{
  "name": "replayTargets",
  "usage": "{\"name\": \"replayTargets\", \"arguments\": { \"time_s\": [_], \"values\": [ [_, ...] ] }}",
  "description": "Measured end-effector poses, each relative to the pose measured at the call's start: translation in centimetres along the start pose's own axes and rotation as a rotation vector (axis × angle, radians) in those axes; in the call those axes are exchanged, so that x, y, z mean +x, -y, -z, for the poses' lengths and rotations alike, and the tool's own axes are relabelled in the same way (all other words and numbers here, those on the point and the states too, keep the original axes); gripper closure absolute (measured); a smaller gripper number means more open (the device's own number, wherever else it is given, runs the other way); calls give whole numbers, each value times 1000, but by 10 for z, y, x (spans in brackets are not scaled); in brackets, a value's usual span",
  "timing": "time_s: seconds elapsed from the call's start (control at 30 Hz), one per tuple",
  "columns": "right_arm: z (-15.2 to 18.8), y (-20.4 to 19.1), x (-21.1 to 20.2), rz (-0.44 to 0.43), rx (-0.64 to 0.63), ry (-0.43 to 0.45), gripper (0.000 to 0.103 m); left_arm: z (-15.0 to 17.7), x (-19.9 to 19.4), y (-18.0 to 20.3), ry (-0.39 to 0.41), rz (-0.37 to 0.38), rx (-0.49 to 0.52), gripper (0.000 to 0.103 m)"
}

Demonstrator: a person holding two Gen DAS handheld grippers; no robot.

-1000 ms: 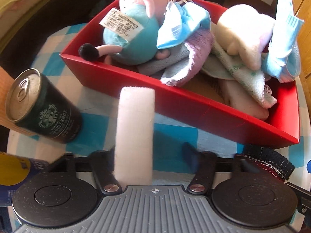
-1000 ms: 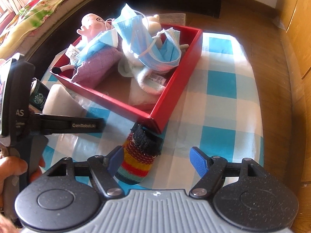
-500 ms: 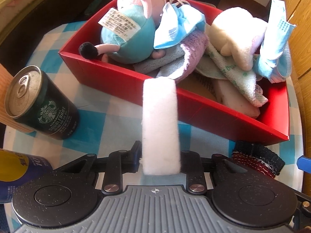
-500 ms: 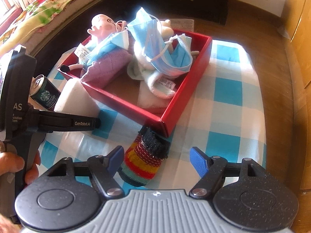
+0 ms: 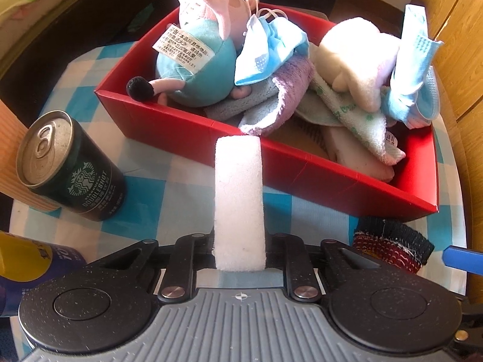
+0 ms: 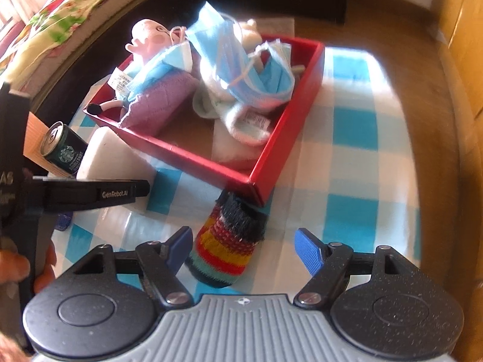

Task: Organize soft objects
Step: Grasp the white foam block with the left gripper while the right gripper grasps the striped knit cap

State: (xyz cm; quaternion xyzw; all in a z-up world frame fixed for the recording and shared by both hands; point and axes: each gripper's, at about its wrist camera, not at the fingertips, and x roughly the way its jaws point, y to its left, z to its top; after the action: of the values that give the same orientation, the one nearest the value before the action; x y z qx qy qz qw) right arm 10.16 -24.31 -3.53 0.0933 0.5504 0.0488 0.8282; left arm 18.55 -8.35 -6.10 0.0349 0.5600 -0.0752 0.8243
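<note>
A white sponge block [image 5: 238, 196] stands between the fingers of my left gripper [image 5: 240, 241], whose jaws are closing and press on its sides. It rises just before the near wall of the red box [image 5: 302, 175]. The right wrist view shows the same sponge [image 6: 105, 157] behind the left gripper's finger [image 6: 90, 194]. My right gripper [image 6: 243, 244] is open over a striped knitted sock [image 6: 229, 247] lying on the checked cloth by the red box's [image 6: 283, 138] near corner; the blue pads do not touch it. The sock's dark cuff [image 5: 389, 241] shows at lower right.
The box holds a pink-and-teal plush pig [image 5: 199, 69], blue face masks [image 5: 268, 48], a cream plush [image 5: 356, 54] and folded towels [image 5: 289, 90]. A dark coffee can [image 5: 72, 169] stands left of the sponge and a yellow-blue can [image 5: 27, 265] at the lower left edge.
The left jaws came together from wide apart onto the sponge, which now sits centred between them. The right gripper has kept its opening and place over the sock.
</note>
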Motion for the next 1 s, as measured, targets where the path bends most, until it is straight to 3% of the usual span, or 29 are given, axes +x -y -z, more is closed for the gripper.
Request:
{"name": "replayTargets", "arguments": {
  "time_s": [0.2, 0.47, 0.67, 0.73, 0.8, 1.0],
  "values": [
    [4, -10, 8, 25, -22, 2, 50, 1, -11, -3, 20, 11, -9, 85],
    [4, -11, 21, -14, 49, -21, 50, 4, -23, -8, 40, 25, -19, 85],
    [9, -28, 34, 18, -28, -18, 50, 4, -27, -14, 44, 43, -18, 85],
    [11, -31, 40, 21, -50, -26, 60, 5, -29, -14, 48, 45, -15, 84],
    [13, -31, 45, 17, -61, -50, 77, 4, -31, -14, 52, 48, -11, 85],
    [17, -32, 43, 7, -101, -58, 89, 2, -36, -12, 63, 55, -7, 84]
  ]
}}
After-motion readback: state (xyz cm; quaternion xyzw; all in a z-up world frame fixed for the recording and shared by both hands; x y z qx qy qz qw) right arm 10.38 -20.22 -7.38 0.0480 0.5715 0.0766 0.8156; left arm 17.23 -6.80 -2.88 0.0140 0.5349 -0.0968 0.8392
